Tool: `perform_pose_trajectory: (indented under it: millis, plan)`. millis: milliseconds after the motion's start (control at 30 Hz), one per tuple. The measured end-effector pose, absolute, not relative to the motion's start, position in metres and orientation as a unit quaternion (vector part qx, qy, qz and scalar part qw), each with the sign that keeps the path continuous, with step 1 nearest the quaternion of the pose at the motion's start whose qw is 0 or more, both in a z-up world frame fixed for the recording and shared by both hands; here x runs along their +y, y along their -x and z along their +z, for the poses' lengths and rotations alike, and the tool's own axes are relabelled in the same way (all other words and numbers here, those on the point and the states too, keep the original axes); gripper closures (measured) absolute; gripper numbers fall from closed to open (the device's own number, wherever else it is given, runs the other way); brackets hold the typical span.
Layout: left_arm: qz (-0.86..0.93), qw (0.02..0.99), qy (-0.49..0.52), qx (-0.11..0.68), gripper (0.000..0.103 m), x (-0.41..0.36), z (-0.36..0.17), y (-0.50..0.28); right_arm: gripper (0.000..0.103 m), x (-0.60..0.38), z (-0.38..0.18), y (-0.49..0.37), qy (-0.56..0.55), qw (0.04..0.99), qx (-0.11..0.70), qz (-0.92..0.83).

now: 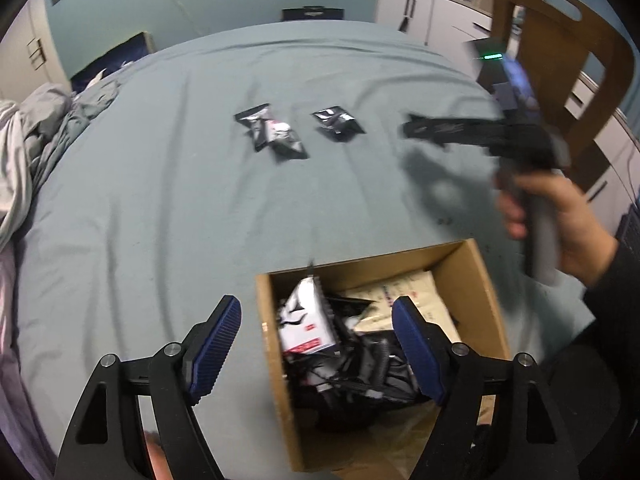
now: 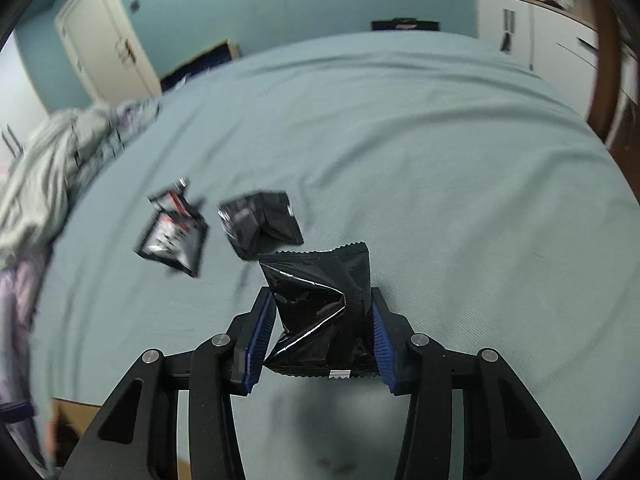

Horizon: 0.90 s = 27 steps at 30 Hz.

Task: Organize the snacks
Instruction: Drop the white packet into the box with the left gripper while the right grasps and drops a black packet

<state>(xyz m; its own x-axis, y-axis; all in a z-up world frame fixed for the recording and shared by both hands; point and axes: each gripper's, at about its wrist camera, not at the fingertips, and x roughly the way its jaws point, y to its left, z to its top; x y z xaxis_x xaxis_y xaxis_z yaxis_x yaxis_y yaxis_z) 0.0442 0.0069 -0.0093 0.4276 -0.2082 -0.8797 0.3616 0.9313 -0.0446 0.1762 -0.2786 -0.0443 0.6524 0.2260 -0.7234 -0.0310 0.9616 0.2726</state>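
My left gripper (image 1: 318,344) is open and empty, hovering over the left side of a cardboard box (image 1: 482,280) that holds several snack packets (image 1: 306,326). My right gripper (image 2: 320,336) is shut on a black snack packet (image 2: 320,304) and holds it above the bed; it also shows blurred in the left wrist view (image 1: 416,126). A black-and-white packet (image 1: 274,132) and a black packet (image 1: 338,123) lie on the grey-green sheet beyond the box; they also show in the right wrist view, the black-and-white packet (image 2: 174,236) left of the black packet (image 2: 260,224).
The bed sheet (image 1: 160,200) fills the middle. Crumpled grey bedding (image 1: 36,148) lies at the left. A wooden chair (image 1: 568,60) and white cabinets (image 1: 432,12) stand at the right. A door (image 2: 108,44) is at the far left.
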Motion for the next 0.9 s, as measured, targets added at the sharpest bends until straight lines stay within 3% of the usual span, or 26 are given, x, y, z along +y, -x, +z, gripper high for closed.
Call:
perform_pose_trajectory:
  millis: [300,567,700,900]
  plan:
    - [-0.145,0.848,-0.088,0.503,0.019,0.017,-0.007,-0.035,0.059,-0.273,0.021,-0.047,-0.174,0.914,0.35,0.108]
    - [-0.133,0.865,-0.123,0.468,0.017,0.014,0.003,-0.032,0.059,-0.249,0.012,0.025,-0.18,0.896,0.381,0.138]
    - [-0.11,0.883,-0.119,0.441,0.006,0.02,0.011,-0.032,0.059,-0.23,0.014,0.037,-0.153,0.897,0.383,0.157]
    - [-0.069,0.9,-0.162,0.398,0.005,0.021,0.014,-0.03,0.057,-0.199,0.015,0.039,-0.063,0.908,0.38,0.166]
